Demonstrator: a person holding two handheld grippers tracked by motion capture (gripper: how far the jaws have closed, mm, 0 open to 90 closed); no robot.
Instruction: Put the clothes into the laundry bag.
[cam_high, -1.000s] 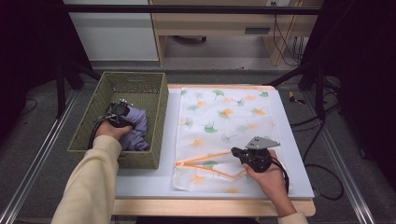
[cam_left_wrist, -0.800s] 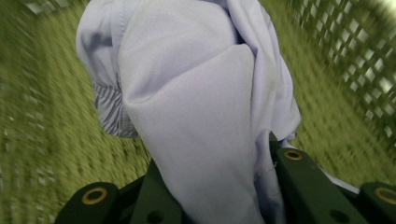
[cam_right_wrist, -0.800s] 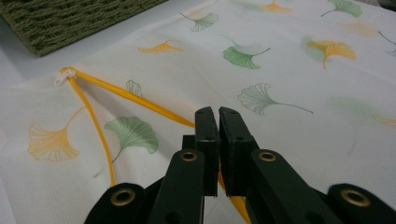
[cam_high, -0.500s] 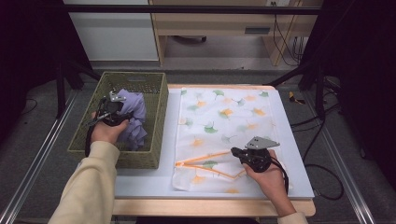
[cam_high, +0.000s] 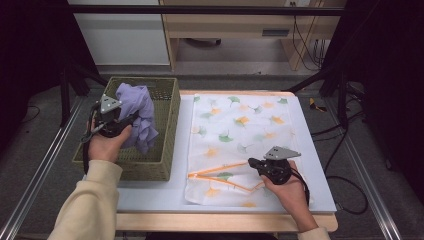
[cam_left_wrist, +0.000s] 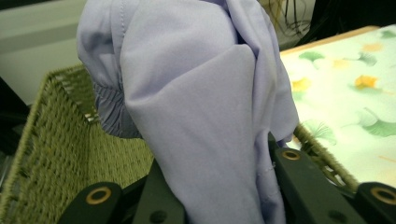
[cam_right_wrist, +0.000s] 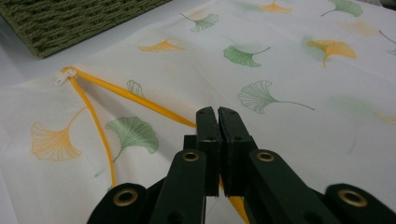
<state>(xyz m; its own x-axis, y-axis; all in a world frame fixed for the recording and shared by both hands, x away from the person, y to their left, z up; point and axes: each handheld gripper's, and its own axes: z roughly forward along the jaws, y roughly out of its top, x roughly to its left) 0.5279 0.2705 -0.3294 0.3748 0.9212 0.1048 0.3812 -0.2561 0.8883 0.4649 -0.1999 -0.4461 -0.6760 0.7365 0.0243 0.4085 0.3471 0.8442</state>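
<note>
The left hand-held gripper (cam_high: 131, 120) lifted a crumpled lilac garment (cam_high: 137, 115) above the woven olive basket (cam_high: 167, 130); the right hand-held gripper (cam_high: 252, 163) (clenched) pinched the leaf-printed mesh laundry bag's (cam_high: 240, 125) orange-zippered mouth, awaiting insertion.

Passage toward the table from the basket (cam_high: 165, 130) is barred by its woven right wall, over which anything must be lifted; the opening is partly taken up by the lilac cloth (cam_high: 137, 112) hung from the left gripper (cam_high: 131, 119); bare table (cam_high: 150, 192) is left below the basket; the leaf-printed bag (cam_high: 240, 130) lies flat, pinned near its open zip edge by the right gripper (cam_high: 251, 162).
</note>
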